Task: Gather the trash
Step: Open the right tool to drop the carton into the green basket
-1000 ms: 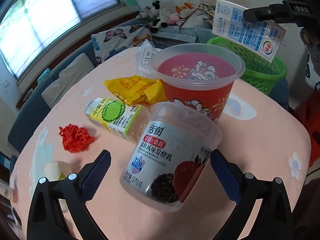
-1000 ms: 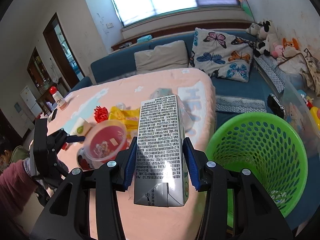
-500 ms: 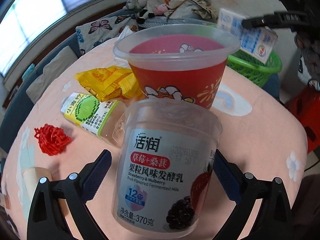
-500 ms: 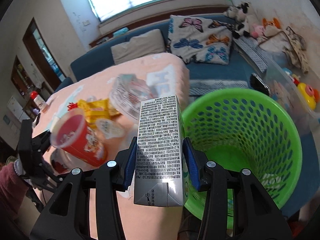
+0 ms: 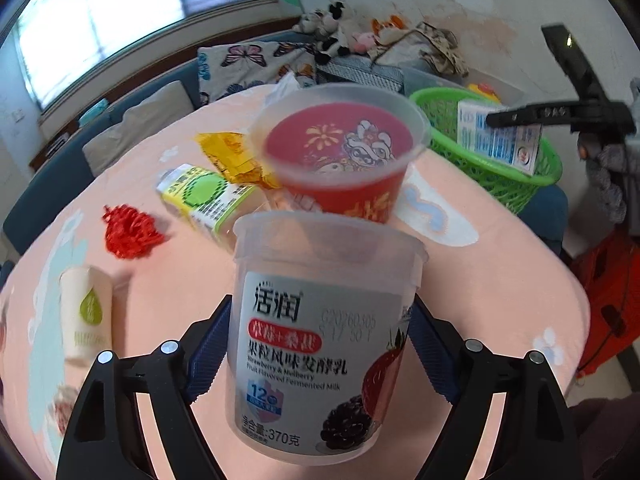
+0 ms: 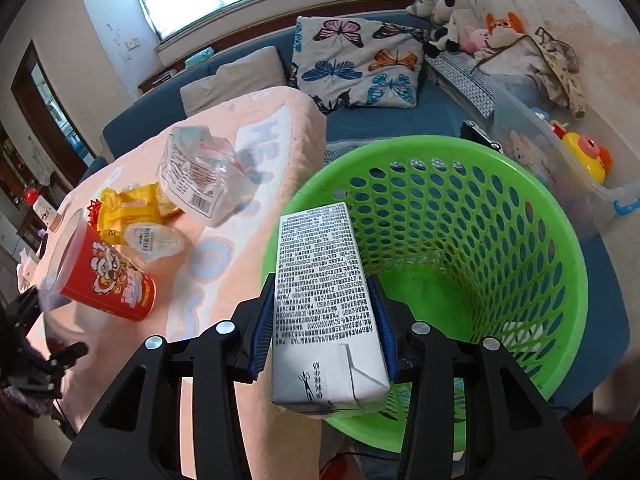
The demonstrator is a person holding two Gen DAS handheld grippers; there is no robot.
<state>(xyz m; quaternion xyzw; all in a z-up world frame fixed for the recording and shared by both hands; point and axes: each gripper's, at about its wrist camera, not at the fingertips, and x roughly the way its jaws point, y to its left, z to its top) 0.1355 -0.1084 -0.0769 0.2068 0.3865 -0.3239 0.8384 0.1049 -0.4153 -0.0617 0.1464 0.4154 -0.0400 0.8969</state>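
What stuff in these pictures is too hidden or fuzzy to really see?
- Left wrist view: the yogurt tub covers the left gripper pads, so their contact is unseen.
- Left wrist view: the red cup is blurred; whether anything is inside is unclear.
- Right wrist view: the milk carton in the right gripper hides part of the green basket floor.
- Right wrist view: the carton's print is too small.

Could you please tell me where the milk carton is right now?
The milk carton is clamped in the right gripper, held over the near rim of the green basket beside the table; the left view shows it there too.
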